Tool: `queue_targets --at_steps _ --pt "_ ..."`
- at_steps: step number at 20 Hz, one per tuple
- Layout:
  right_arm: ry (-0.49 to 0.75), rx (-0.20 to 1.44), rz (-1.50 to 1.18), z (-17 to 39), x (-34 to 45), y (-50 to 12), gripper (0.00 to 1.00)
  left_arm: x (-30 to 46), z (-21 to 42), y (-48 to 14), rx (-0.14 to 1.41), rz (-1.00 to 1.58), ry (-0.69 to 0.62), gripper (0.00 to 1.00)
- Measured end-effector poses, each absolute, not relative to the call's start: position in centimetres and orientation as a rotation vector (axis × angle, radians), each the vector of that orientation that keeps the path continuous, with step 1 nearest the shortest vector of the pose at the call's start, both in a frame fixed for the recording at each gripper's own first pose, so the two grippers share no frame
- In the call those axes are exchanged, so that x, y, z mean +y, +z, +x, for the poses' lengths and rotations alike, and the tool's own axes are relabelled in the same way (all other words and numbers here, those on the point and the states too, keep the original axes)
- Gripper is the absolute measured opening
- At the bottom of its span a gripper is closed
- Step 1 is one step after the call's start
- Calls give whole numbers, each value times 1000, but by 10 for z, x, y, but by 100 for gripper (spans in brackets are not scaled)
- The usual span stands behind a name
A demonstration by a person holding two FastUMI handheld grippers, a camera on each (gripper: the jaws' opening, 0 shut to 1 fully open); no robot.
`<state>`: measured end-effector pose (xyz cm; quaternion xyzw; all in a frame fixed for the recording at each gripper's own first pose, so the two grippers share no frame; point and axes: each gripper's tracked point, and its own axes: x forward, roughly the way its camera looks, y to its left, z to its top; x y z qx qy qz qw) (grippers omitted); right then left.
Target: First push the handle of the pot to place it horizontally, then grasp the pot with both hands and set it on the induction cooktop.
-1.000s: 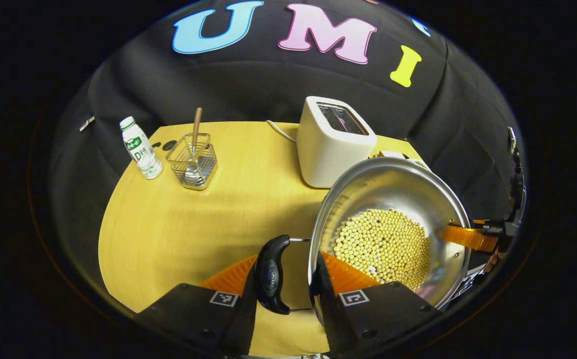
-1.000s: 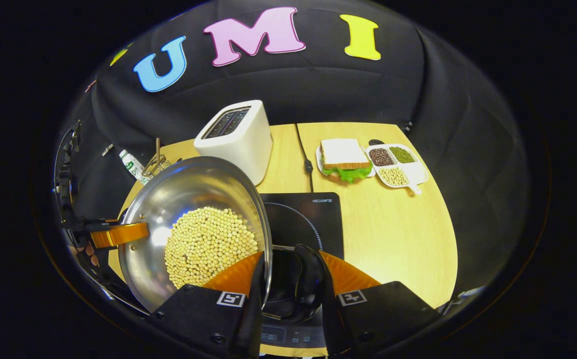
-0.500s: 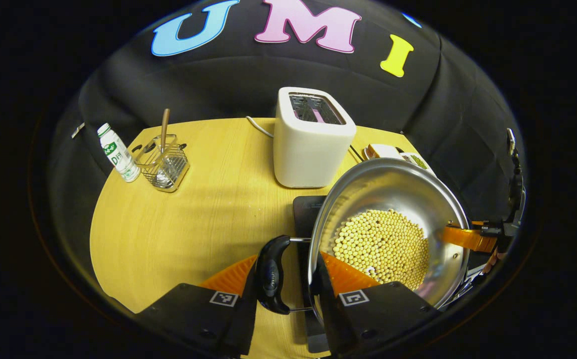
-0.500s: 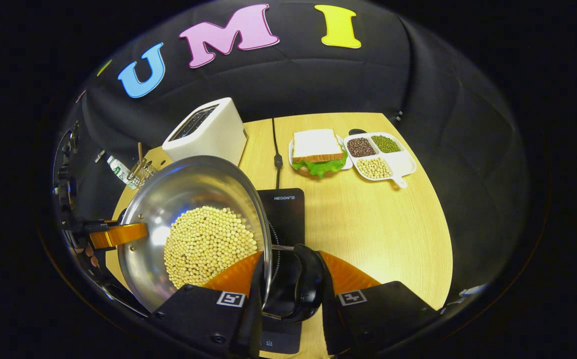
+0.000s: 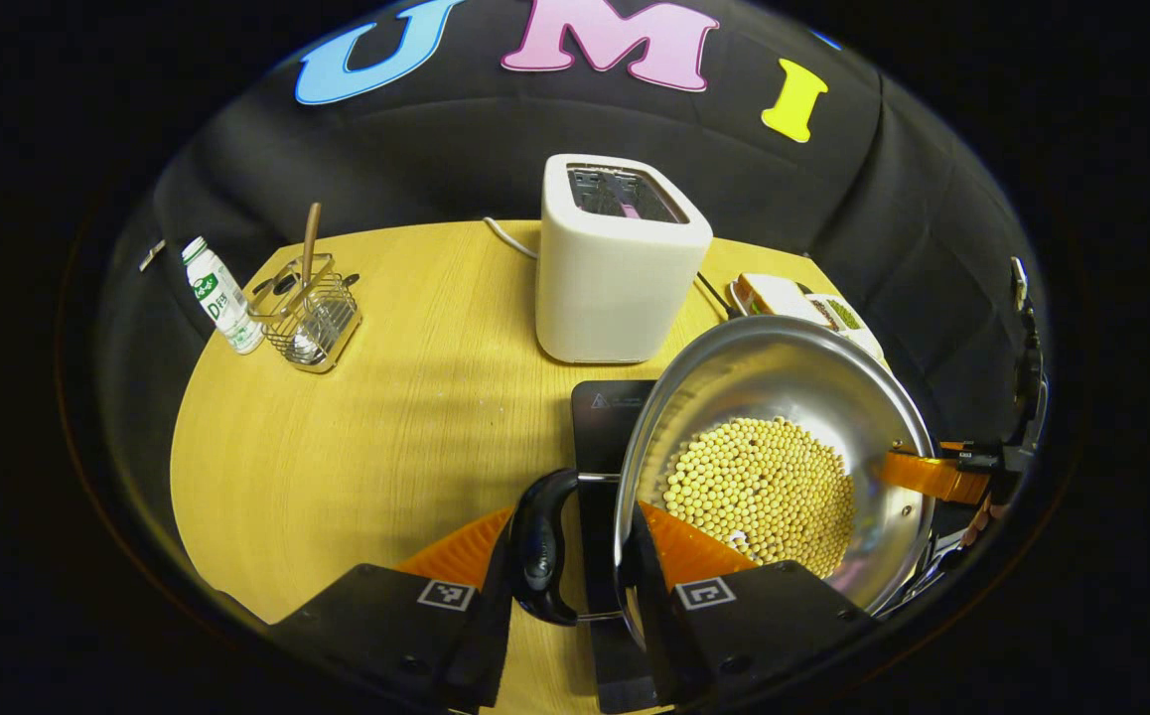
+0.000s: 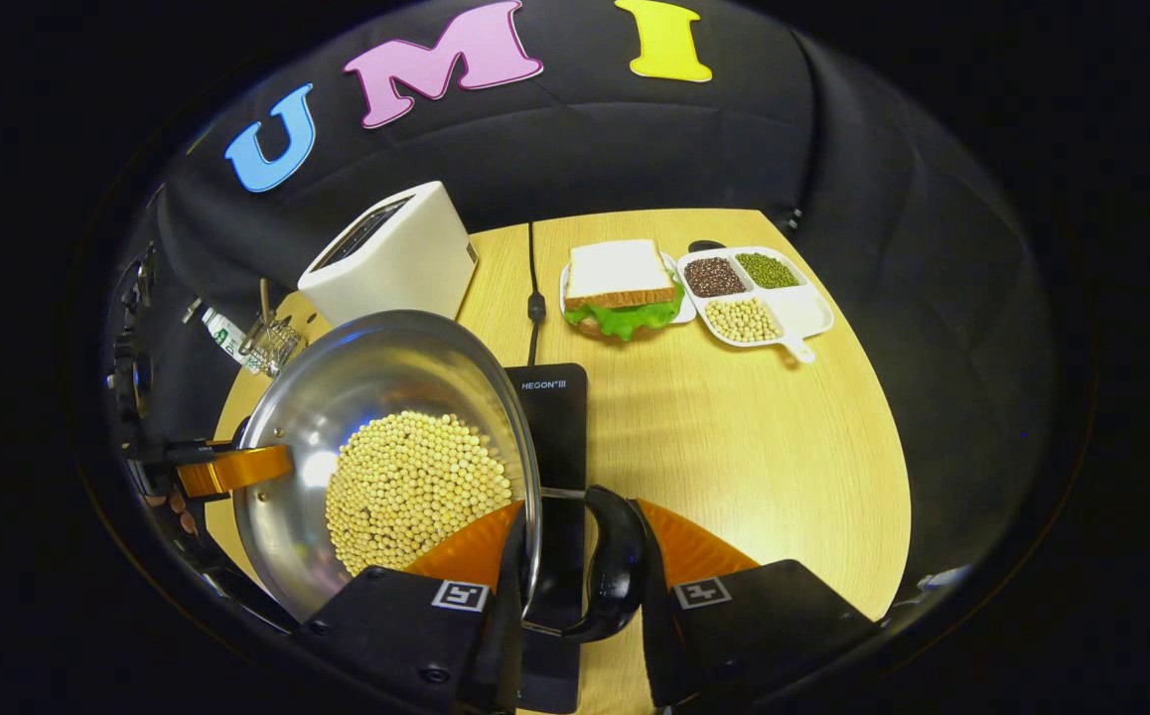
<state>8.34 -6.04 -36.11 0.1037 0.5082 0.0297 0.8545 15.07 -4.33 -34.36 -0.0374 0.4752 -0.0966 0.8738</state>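
Observation:
A steel pot point(image 5: 784, 387) holding pale round beans point(image 5: 764, 492) hangs above the table, carried at both sides. My left gripper point(image 5: 575, 531) is shut across the pot's rim and its black side handle point(image 5: 540, 546). My right gripper point(image 6: 580, 536) is shut the same way on the opposite black handle point(image 6: 615, 566) of the pot point(image 6: 366, 377). The black induction cooktop point(image 5: 603, 417) lies on the table under the pot's left edge, and the cooktop point(image 6: 550, 417) also shows below its right edge. Each view shows the other gripper at the pot's far side.
A white toaster point(image 5: 620, 263) stands behind the cooktop, with its cord running back. A small bottle point(image 5: 217, 295) and a wire basket point(image 5: 307, 316) sit at the far left. A sandwich plate point(image 6: 620, 288) and a divided dish of grains point(image 6: 759, 298) lie at the far right.
Both grippers have carried the pot sideways across the table, so the cooktop now lies beneath it. The grips on the two handles are unchanged.

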Motion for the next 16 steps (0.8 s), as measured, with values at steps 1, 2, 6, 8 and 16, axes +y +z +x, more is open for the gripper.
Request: queue_targets --at_steps 1,2,6,8,16 --pt "61 1064 223 85 -58 -361 52 -42 152 -343 984 -79 -201 59" --pt "62 1064 222 85 -58 -360 53 -41 150 -344 988 -78 -201 58" --pt "63 1062 224 87 -58 -360 48 -40 151 -346 988 -80 -211 59" --pt "62 1063 225 86 -58 -360 53 -40 151 -347 986 -82 -210 59" --pt "53 1072 247 85 -58 -358 51 -40 151 -348 987 -92 -210 60"
